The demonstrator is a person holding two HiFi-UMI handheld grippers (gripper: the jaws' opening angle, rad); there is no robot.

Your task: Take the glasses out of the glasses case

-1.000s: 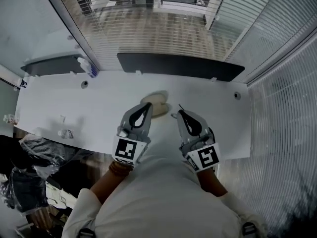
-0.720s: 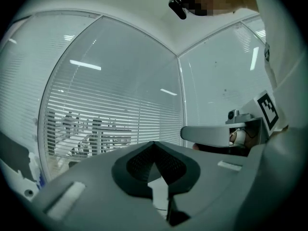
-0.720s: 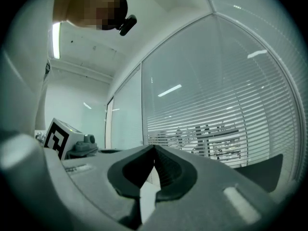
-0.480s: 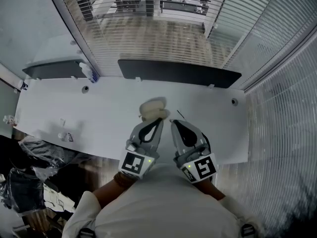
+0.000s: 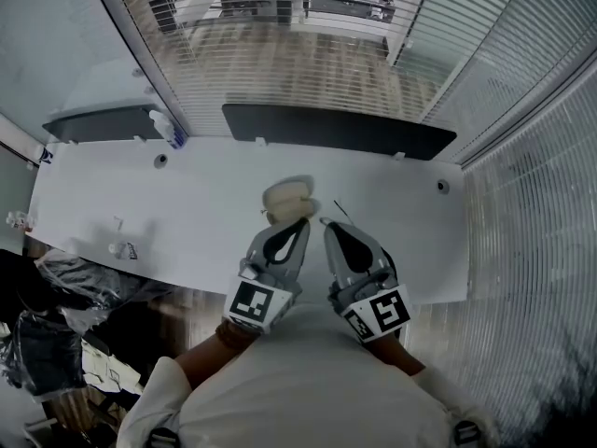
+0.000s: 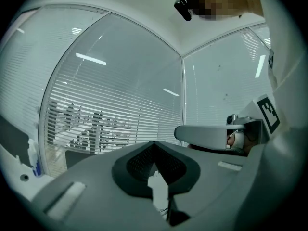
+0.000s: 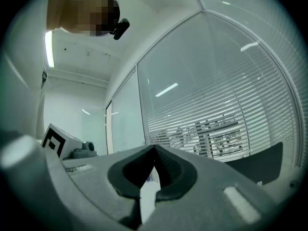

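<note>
A white bench (image 5: 177, 222) spans the frame under glass walls with slatted blinds. The beige glasses case (image 5: 287, 197) lies near its centre. Just below it, my left gripper (image 5: 301, 223) and right gripper (image 5: 327, 224) sit side by side, both clenched on nothing.

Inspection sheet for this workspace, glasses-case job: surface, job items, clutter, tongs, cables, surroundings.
surface: white table, two round holes.
job's things: beige glasses case lying just beyond the tongs; glasses not seen.
clutter: small items at left edge; bottle at far left.
tongs: left tongs and right tongs both shut, empty, side by side near the case.
cables: thin dark strand right of case; cannot tell what.
surroundings: blinds on glass walls; dark panel along far edge.
</note>
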